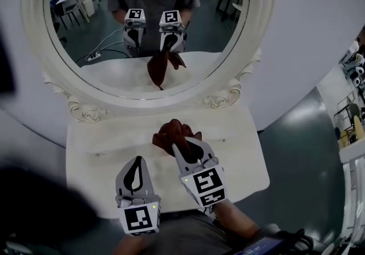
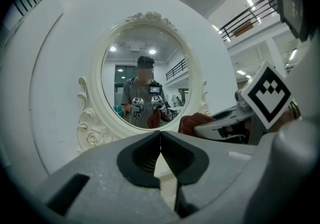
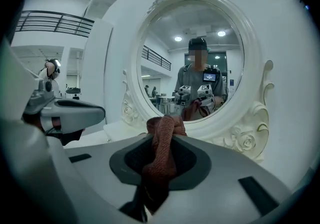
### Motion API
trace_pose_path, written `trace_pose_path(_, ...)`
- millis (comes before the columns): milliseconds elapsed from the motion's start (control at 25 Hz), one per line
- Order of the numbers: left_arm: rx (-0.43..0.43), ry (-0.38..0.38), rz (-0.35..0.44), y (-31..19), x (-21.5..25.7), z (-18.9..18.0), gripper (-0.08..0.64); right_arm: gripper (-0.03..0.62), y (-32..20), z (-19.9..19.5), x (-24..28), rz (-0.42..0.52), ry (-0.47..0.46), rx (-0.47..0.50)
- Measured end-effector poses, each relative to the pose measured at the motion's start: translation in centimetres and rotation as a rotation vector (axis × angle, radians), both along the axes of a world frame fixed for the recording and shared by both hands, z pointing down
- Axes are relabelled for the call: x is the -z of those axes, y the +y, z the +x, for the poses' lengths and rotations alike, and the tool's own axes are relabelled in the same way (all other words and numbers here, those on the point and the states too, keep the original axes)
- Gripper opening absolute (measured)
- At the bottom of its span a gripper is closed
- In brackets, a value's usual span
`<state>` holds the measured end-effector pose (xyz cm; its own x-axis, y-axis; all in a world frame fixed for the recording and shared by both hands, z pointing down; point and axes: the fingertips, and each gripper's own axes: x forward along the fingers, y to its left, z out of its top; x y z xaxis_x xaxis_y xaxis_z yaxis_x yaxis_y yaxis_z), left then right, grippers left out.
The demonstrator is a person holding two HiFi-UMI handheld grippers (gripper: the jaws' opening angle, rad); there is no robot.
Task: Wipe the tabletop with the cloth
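Left tool (image 1: 137, 161): near level, aimed at mirror (image 1: 114, 48), jaws pressed together, empty. Right tool (image 1: 178, 146): just beside, pinching red-brown cloth (image 1: 174, 132); cloth bunched, hanging off jaws over white tabletop (image 1: 97, 151). Grey floor (image 1: 302, 145) at right.

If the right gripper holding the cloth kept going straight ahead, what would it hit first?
Probably the lower rim of the mirror's white frame. The right gripper, jaws shut on the red cloth, points at it across the tabletop, though depth is hard to judge.
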<state>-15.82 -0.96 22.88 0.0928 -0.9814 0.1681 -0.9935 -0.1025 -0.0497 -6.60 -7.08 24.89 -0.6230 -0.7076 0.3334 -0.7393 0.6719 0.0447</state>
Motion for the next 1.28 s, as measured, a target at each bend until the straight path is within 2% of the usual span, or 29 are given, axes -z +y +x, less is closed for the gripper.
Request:
trace_pose_path(200, 0.047, 0.002, -0.005, -1.3, -0.5, -1.0, 0.015, 0.074, -2.7, -1.4, -0.9, -0.011, 0.011, 0.043)
trace_pose_path(360, 0.080, 0.011, -0.084, -2.1, -2.8, -1.4, 0.015, 0.074, -4.6, -2.7, -3.7, -0.057, 0.033, 0.074)
trace_pose_path(760, 0.144, 0.035, -0.204, -3.6, -7.8, -1.7, 0.015, 0.074, -7.2, -4.8, -10.2, -0.164, 0.084, 0.136)
trace_pose_path(1000, 0.174, 0.047, -0.232, -3.6, -9.2, -1.9, 0.015, 0.075, -7.8, -4.9, -12.1, -0.172, 0.172, 0.135)
trace_pose_path(1280, 0.172, 0.044, -0.244, -3.9, -9.2, -1.7, 0.016, 0.074, -8.1, -4.6, -12.4, -0.203, 0.209, 0.134)
